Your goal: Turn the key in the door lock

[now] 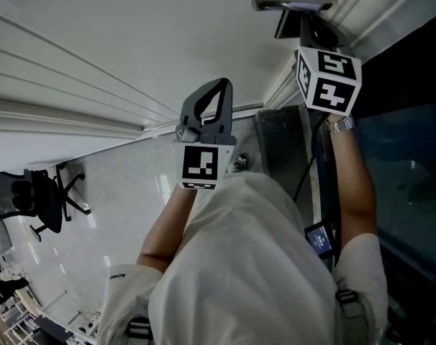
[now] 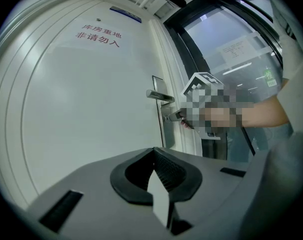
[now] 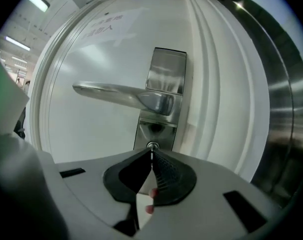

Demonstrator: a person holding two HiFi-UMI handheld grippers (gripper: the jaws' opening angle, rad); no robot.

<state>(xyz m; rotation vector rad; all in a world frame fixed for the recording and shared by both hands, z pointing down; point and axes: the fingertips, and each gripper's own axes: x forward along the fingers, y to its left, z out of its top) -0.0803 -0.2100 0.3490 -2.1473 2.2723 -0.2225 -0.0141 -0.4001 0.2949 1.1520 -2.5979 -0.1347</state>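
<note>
The white door (image 3: 91, 134) carries a steel lever handle (image 3: 121, 94) on a long lock plate (image 3: 164, 79). Below the lever is the round lock cylinder (image 3: 152, 145). My right gripper (image 3: 151, 155) is shut on the key (image 3: 151, 152), a thin metal edge that sticks out of the cylinder. The left gripper view has that gripper's marker cube (image 2: 204, 86) at the lock, under the handle (image 2: 159, 95). My left gripper (image 2: 154, 151) is held level, away from the door, its tips together and nothing in them. In the head view it (image 1: 216, 85) is below and left of the handle (image 1: 290, 4).
A dark-framed glass panel (image 3: 286, 109) runs along the door's right side. Red lettering (image 2: 99, 34) is printed high on the door. A black office chair (image 1: 38, 200) stands on the pale tiled floor (image 1: 132, 207) to the left. My white-shirted body fills the lower head view.
</note>
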